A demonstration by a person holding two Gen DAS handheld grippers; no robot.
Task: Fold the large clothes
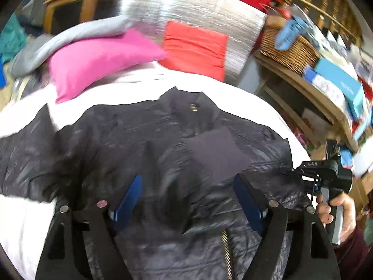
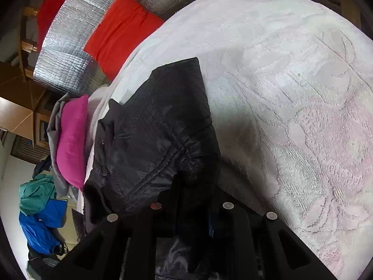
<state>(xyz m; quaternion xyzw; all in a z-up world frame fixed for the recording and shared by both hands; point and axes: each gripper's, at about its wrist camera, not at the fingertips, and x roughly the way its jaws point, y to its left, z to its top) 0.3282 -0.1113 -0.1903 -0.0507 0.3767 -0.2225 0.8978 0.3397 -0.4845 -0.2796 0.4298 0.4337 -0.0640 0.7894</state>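
A large black quilted jacket (image 1: 144, 149) lies spread on a white bedspread (image 1: 209, 88), collar toward the pillows, brass zip down its front. My left gripper (image 1: 186, 182) is open above the jacket's lower front, blue pads wide apart and holding nothing. My right gripper (image 1: 291, 170) shows at the jacket's right edge, held by a hand. In the right wrist view the right gripper (image 2: 186, 182) is shut on a fold of the jacket (image 2: 158, 121), whose sleeve lies doubled over the body on the bedspread (image 2: 291, 81).
A pink pillow (image 1: 98, 60), an orange pillow (image 1: 195, 49) and a silver foil panel (image 1: 186, 7) stand at the bed's head. A wicker basket (image 1: 289, 51) and boxes fill a wooden shelf on the right. Blue and teal clothes (image 2: 39, 210) lie on the floor.
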